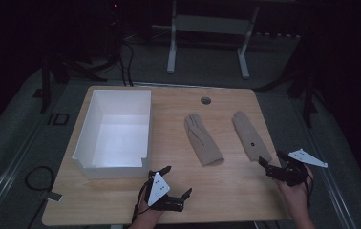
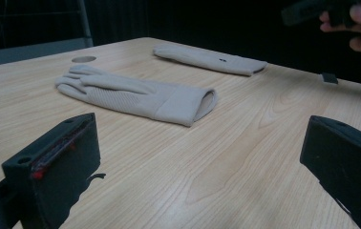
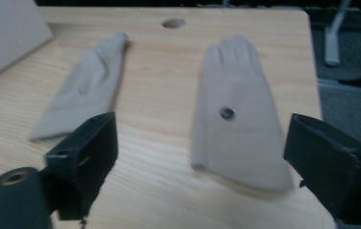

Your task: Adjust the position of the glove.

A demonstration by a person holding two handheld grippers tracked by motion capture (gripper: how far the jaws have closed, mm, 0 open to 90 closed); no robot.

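Note:
Two beige gloves lie flat on the wooden table (image 1: 121, 191). The left glove (image 1: 202, 139) (image 2: 135, 93) (image 3: 85, 90) has its fingers pointing away from me. The right glove (image 1: 250, 136) (image 2: 212, 59) (image 3: 236, 119) carries a small dark dot. My left gripper (image 1: 175, 182) (image 2: 202, 138) rests low near the table's front edge, open, with nothing between its jaws, aimed toward the left glove's cuff. Just short of the right glove's cuff, my right gripper (image 1: 272, 158) (image 3: 202, 143) is open, with its jaws spread wider than the cuff and apart from it.
A white open box (image 1: 114, 133) (image 3: 6, 33) stands on the left half of the table. A round cable hole (image 1: 206, 100) (image 3: 174, 23) sits near the far edge. Beyond the table are a dark floor and a white frame's legs (image 1: 171, 52).

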